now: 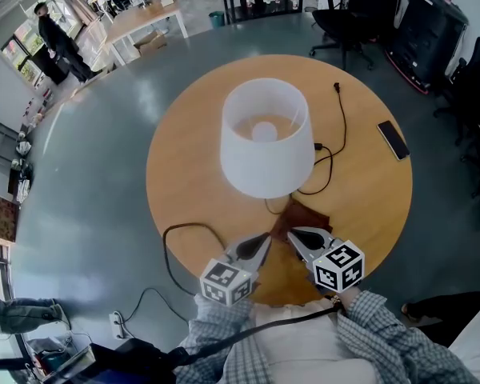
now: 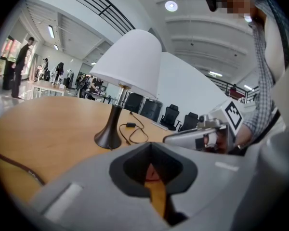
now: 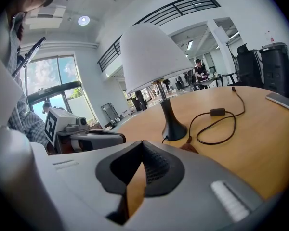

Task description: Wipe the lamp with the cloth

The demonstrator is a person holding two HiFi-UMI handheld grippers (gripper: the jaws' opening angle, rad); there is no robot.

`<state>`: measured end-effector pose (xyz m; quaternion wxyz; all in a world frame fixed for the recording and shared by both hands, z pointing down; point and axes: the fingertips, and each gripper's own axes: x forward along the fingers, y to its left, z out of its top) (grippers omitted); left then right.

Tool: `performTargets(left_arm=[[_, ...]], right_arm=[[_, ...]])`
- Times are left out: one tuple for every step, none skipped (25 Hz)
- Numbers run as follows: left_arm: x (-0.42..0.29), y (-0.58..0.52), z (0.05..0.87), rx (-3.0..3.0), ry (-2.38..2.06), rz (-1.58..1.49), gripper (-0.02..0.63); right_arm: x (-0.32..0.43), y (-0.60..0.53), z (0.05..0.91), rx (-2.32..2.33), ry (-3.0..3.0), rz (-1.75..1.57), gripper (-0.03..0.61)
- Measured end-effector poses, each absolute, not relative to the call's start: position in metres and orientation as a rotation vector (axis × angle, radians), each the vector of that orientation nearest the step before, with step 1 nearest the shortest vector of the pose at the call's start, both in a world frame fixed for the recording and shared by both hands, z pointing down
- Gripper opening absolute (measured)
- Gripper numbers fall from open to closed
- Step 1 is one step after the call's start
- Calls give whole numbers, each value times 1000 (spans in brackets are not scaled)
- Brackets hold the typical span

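Observation:
A table lamp with a white shade [image 1: 264,138] stands near the middle of the round wooden table [image 1: 368,206]. Its dark base [image 2: 108,137] [image 3: 175,129] shows in both gripper views. A brown cloth [image 1: 306,215] lies flat on the table just in front of the base, and one corner of the cloth [image 3: 189,148] shows in the right gripper view. My left gripper [image 1: 264,238] and right gripper [image 1: 293,234] hover side by side at the cloth's near edge. Both are shut with nothing in them. Each sees the other: right gripper [image 2: 197,137], left gripper [image 3: 89,137].
The lamp's black cable with its switch [image 1: 336,146] [image 3: 216,112] loops to the right of the base. Another black cord [image 1: 180,234] trails off the table's near-left edge. A phone [image 1: 393,139] lies at the far right. Office chairs and tables stand beyond.

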<state>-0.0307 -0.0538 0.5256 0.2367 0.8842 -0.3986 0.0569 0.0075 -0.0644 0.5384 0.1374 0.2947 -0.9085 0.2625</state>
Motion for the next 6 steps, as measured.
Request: performTargets(left_arm=[[-31, -54, 526, 2424, -1094, 155, 3], [-31, -55, 526, 2424, -1095, 155, 3], [-31, -55, 526, 2424, -1097, 156, 3], [-32, -56, 526, 2423, -1099, 156, 4], [-32, -56, 526, 2421, -1101, 156, 4], [-33, -56, 526, 2420, -1104, 155, 4]], right_arm=[[7, -65, 539, 851, -2629, 759, 5], [7, -65, 539, 850, -2628, 759, 5], [7, -65, 539, 848, -2628, 759, 5], [8, -65, 539, 848, -2627, 758, 5], [8, -65, 539, 847, -2626, 758, 5], [8, -66, 539, 847, -2624, 758, 5]])
